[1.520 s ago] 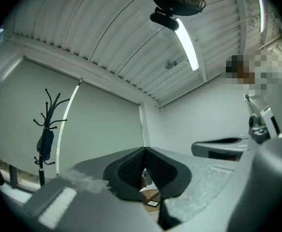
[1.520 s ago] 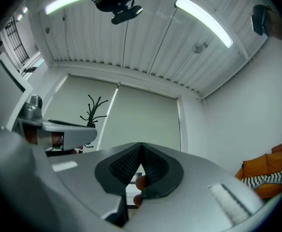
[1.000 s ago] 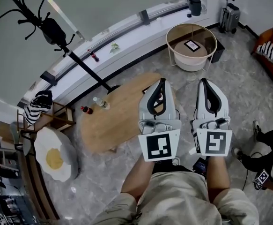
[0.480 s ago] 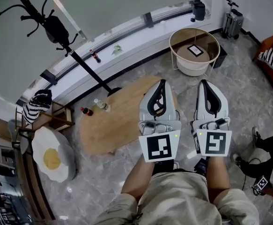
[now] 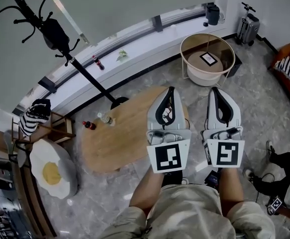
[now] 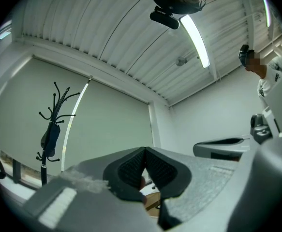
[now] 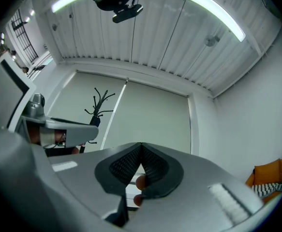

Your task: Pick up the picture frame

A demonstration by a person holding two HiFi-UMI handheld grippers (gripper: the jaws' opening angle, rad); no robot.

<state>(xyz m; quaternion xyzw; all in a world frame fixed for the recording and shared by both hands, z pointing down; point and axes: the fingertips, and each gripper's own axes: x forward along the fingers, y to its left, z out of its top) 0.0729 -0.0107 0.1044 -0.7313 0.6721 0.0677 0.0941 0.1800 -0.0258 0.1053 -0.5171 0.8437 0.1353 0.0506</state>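
**A:** How far along is it, going by the head view?

**B:** Barely begun, I'd say. The picture frame (image 5: 209,59) lies flat inside the round side table (image 5: 184,44) over by the wall, well apart from both tongs. The left gripper (image 5: 171,90) hangs over the end of the oval wooden table (image 5: 110,138). The right gripper (image 5: 216,90) is just beside it, over the floor. Both are pinched shut with nothing in them.

**A:** So everything's left to do?

**B:** I judge so: get to the frame, open a pair of jaws, close on it and lift.

**A:** Any writing to read?

**B:** None that I can make out. Each gripper's cube carries a black-and-white square marker, which is a pattern and not words. The two small bottles (image 5: 97,121) on the wooden table have labels too small to read. The same goes for whatever is inside the frame.

**A:** And the left gripper view?

**B:** Its ribbed pads (image 6: 131,168) are pressed together, with nothing between them. Beyond them are a pale wall, a slatted ceiling and a coat stand (image 6: 51,134). There is no frame in sight and no print.

**A:** What about the right gripper view?

**B:** It's the same there. The pads (image 7: 124,166) meet at the tip and grip nothing. The coat stand (image 7: 97,110) shows far off, and I see no frame and no lettering.
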